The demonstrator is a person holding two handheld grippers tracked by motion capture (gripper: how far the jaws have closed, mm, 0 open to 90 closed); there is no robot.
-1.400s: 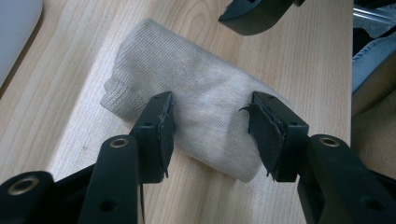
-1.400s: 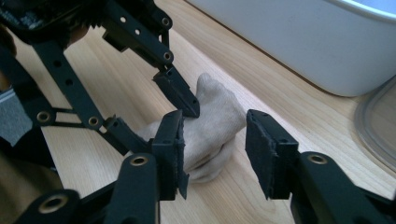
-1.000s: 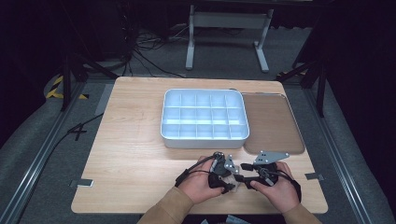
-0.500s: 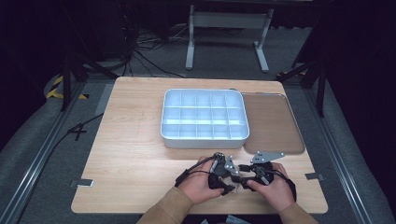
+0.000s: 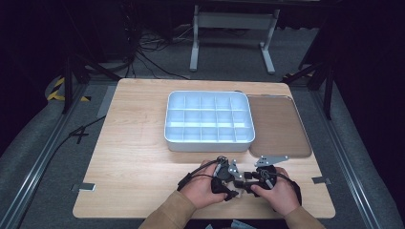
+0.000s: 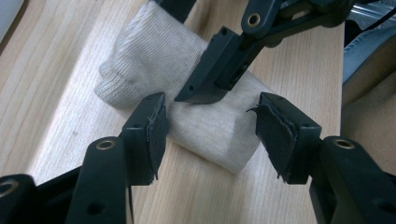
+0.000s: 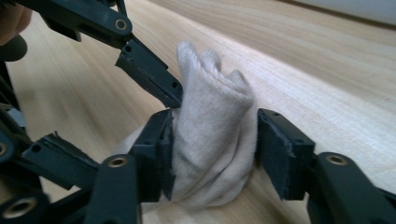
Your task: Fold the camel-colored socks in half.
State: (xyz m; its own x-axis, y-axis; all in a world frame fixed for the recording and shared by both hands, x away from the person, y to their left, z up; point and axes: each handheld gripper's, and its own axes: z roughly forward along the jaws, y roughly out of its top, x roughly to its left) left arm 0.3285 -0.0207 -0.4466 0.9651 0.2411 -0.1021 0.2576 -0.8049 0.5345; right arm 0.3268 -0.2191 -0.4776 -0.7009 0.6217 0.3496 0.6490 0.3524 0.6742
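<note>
One sock point(image 6: 187, 93), rolled or folded into a short bundle, lies on the surface point(image 5: 138, 138) at the near edge, about 6 o'clock from the tray point(image 5: 208, 119), between both hands. In the left gripper view its long axis runs from 10 o'clock to 4 o'clock; fuzzy cuff end at 10, blunt folded end at 4.

Left hand-held gripper point(image 6: 210, 123): jaws apart, just been opening, straddling the sock with pads clear of it. Right hand-held gripper point(image 7: 212, 140): jaws just been closing; left pad touches the sock, right pad sits just beside it with no visible squeeze, so not clamped.

Count: 1 sock, 2 hand-held grippers, 1 white divided tray, 1 brown lid point(image 5: 279, 124) touching the tray at its 3 o'clock.
</note>
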